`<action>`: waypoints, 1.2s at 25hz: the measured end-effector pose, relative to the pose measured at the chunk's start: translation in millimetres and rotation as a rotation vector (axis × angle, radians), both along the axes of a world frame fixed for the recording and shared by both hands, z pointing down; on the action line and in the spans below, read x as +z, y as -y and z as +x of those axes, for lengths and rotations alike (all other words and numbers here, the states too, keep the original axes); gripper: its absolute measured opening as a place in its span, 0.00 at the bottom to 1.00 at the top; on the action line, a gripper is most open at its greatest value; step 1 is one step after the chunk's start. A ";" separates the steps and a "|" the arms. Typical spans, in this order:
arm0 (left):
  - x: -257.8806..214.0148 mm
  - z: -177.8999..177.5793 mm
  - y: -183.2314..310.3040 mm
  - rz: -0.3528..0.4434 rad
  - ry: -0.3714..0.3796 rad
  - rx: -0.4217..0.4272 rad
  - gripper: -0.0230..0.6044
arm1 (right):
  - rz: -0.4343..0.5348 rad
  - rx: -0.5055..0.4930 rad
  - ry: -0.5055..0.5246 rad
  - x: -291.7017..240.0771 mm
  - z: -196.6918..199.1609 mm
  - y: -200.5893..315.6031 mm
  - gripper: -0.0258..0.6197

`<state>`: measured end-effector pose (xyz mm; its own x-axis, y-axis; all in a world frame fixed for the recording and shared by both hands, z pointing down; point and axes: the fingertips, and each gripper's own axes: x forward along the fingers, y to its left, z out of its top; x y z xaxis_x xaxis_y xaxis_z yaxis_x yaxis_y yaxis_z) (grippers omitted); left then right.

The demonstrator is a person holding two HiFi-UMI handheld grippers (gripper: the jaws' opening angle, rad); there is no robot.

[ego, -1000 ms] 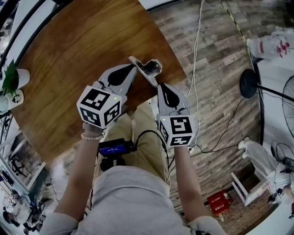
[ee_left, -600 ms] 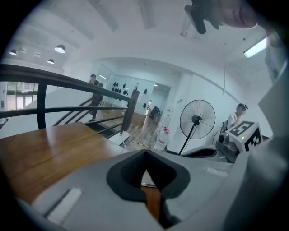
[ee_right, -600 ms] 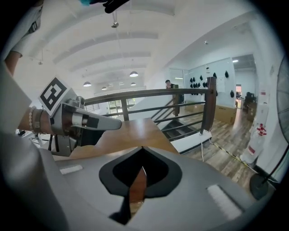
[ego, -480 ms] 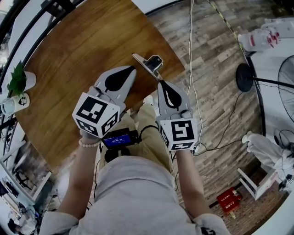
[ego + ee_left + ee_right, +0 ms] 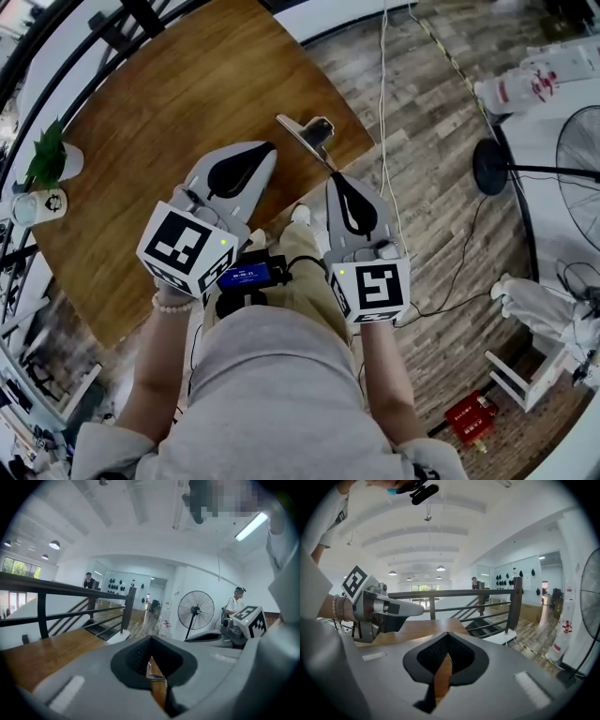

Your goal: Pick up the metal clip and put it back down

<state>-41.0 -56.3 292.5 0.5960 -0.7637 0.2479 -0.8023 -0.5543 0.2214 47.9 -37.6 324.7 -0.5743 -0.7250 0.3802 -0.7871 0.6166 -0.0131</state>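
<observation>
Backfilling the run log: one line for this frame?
right tongs shut on metal clip | held over table edge | left tongs shut

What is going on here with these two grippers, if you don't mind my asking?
A seated person has a handheld gripper in each hand. The right gripper is shut on one end of the metal clip and holds it in the air over the edge of the wooden table. The left gripper is beside it, jaws together, its tip apart from the clip in the head view.
</observation>
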 end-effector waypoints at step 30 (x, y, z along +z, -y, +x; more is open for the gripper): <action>-18.0 -1.2 -35.2 0.066 0.047 0.062 0.04 | 0.090 0.034 -0.029 -34.9 1.5 -26.8 0.07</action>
